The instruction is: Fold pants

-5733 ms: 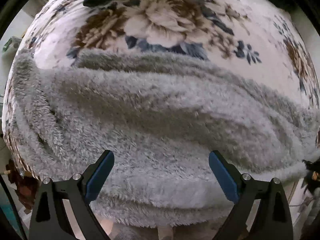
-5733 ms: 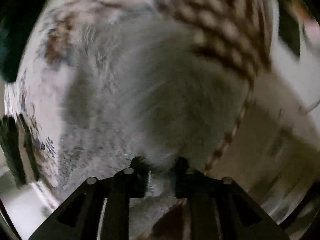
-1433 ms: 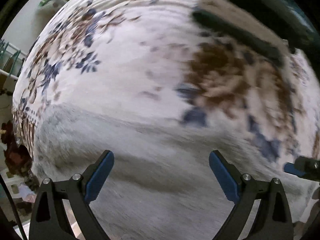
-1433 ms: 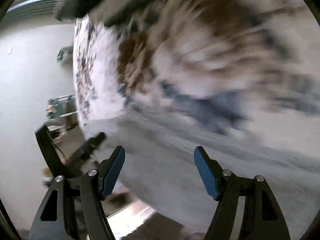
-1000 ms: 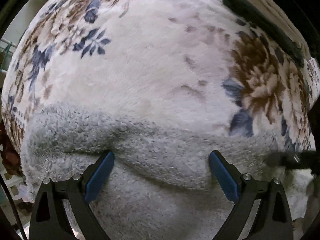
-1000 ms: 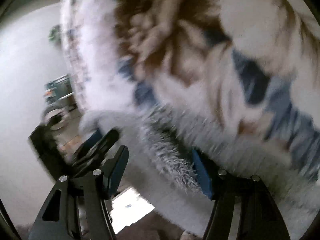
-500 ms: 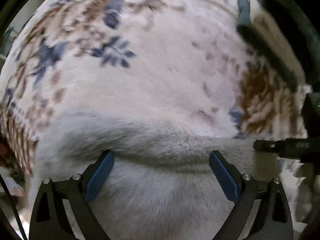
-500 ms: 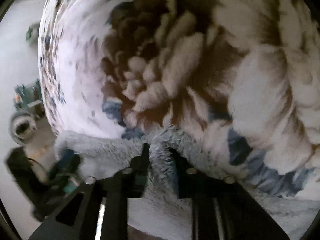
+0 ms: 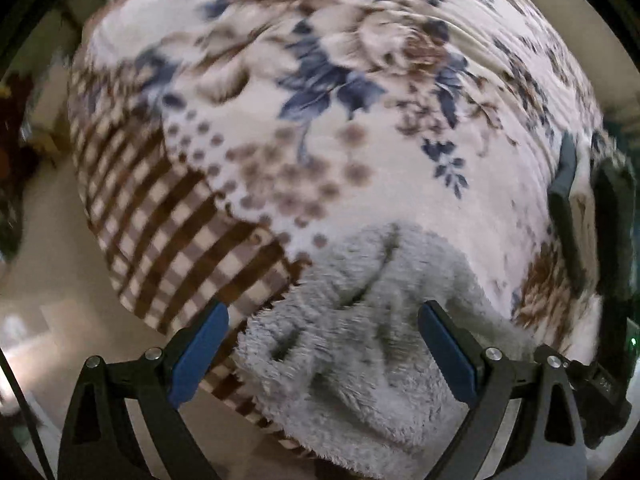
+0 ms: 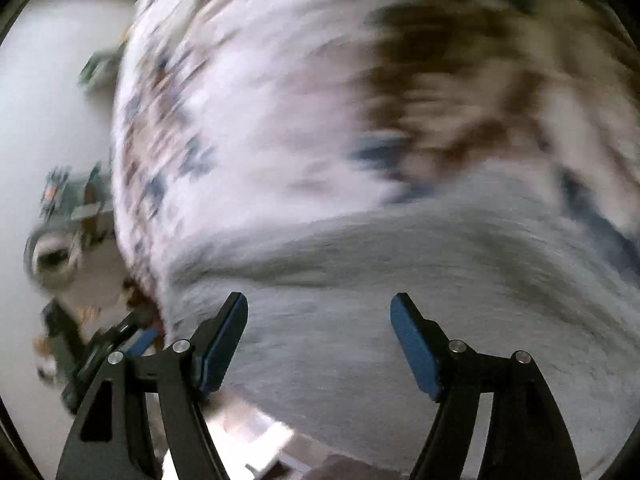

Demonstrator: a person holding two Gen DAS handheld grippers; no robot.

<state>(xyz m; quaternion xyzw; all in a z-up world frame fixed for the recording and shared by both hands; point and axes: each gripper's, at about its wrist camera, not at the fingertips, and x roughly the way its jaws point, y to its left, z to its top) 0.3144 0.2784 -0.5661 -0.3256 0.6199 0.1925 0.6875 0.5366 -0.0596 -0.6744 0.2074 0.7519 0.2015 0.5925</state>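
**Both grippers open over pants**

I see the floral-and-check plush blanket (image 9: 360, 160) spread widest. The fluffy grey fleece pants (image 9: 360, 340) lie bunched at its near edge. My left gripper (image 9: 322, 344) gapes wide, holding nothing; my right gripper (image 10: 320, 344) likewise, its view blurred.

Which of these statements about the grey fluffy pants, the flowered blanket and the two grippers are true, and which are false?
1. The left gripper has its jaws open. True.
2. The right gripper is shut on the grey fluffy pants. False: its jaws stand open and hold nothing.
3. The pants lie on a white fleece blanket with brown and blue flowers. True.
4. The blanket's border is plain red. False: it is brown-and-white checked.
5. The right wrist picture is sharp. False: it is blurred.
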